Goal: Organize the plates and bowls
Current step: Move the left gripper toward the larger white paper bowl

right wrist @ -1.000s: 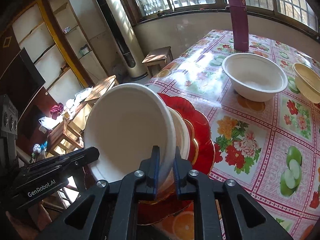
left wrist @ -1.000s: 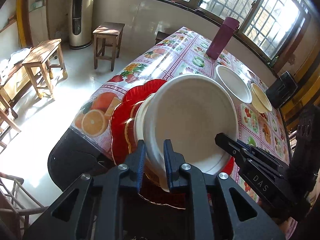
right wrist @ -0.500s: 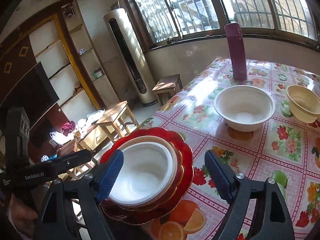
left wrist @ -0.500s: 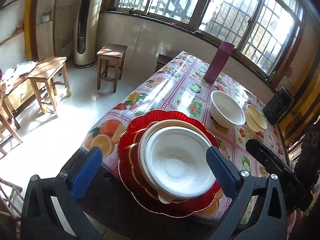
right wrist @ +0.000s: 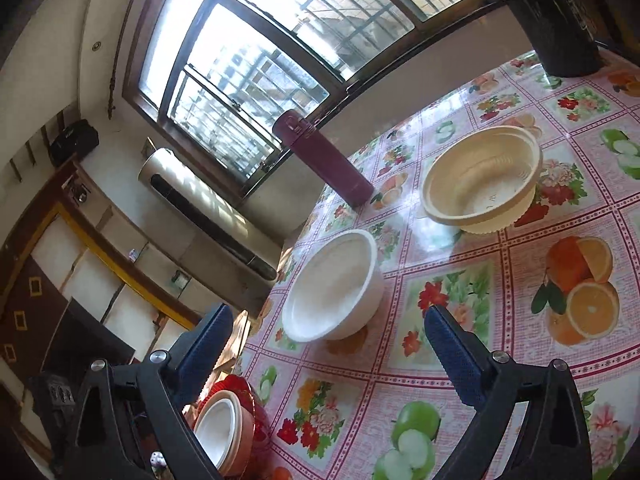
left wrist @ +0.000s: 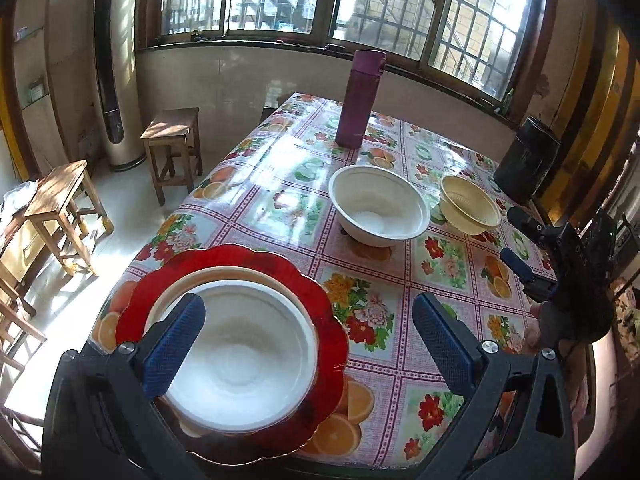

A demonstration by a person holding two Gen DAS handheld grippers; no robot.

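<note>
Between steps: white bowl (left wrist: pixel 240 356) nested on red plate (left wrist: pixel 328 344) stack at table edge, both grippers (left wrist: pixel 308 344) (right wrist: pixel 324 356) just opened and empty; next, right likely takes second white bowl (right wrist: pixel 332 286), cream bowl (right wrist: pixel 480 180) beyond.

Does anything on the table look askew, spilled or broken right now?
Nothing stands out. The white bowl sits level, nested in the stack on the red plate. The second white bowl, the cream bowl and the maroon bottle stand upright. No spills show.
</note>
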